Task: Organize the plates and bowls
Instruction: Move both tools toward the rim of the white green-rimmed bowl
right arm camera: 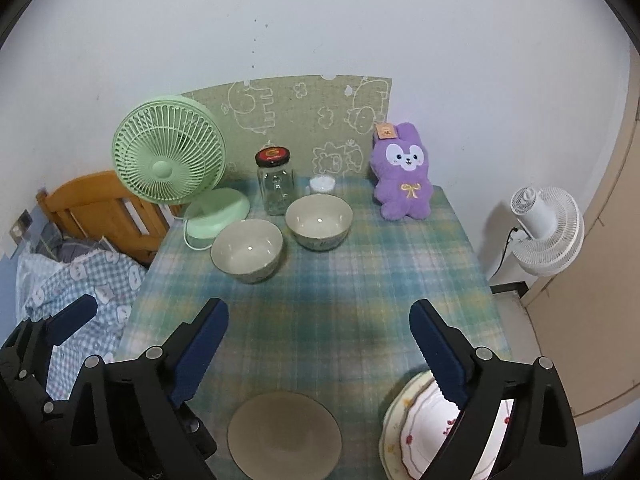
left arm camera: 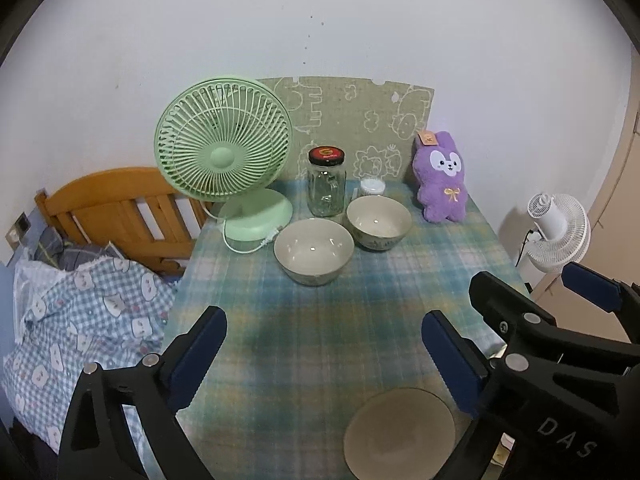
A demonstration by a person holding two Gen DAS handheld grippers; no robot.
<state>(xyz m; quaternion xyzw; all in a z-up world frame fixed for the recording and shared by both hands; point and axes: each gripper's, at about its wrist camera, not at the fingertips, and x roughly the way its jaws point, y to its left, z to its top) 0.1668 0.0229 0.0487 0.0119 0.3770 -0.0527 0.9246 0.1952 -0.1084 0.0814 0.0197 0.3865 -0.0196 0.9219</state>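
Observation:
Two cream bowls stand side by side mid-table: a near-left bowl (left arm camera: 314, 250) (right arm camera: 247, 249) and a far-right bowl (left arm camera: 378, 222) (right arm camera: 319, 221). A flat grey-beige plate (left arm camera: 399, 432) (right arm camera: 285, 435) lies at the near edge. A white plate with red flower pattern (right arm camera: 420, 428) lies at the near right, partly under my right gripper's finger. My left gripper (left arm camera: 324, 356) is open and empty above the near table. My right gripper (right arm camera: 318, 350) is open and empty; it also shows in the left wrist view (left arm camera: 524, 300).
On the plaid tablecloth (left arm camera: 320, 320) stand a green fan (left arm camera: 224, 152), a glass jar with a black lid (left arm camera: 326, 184), a small white container (left arm camera: 372, 187) and a purple plush rabbit (left arm camera: 440, 178). A bed (left arm camera: 80, 312) lies left, a white fan (left arm camera: 556, 232) right.

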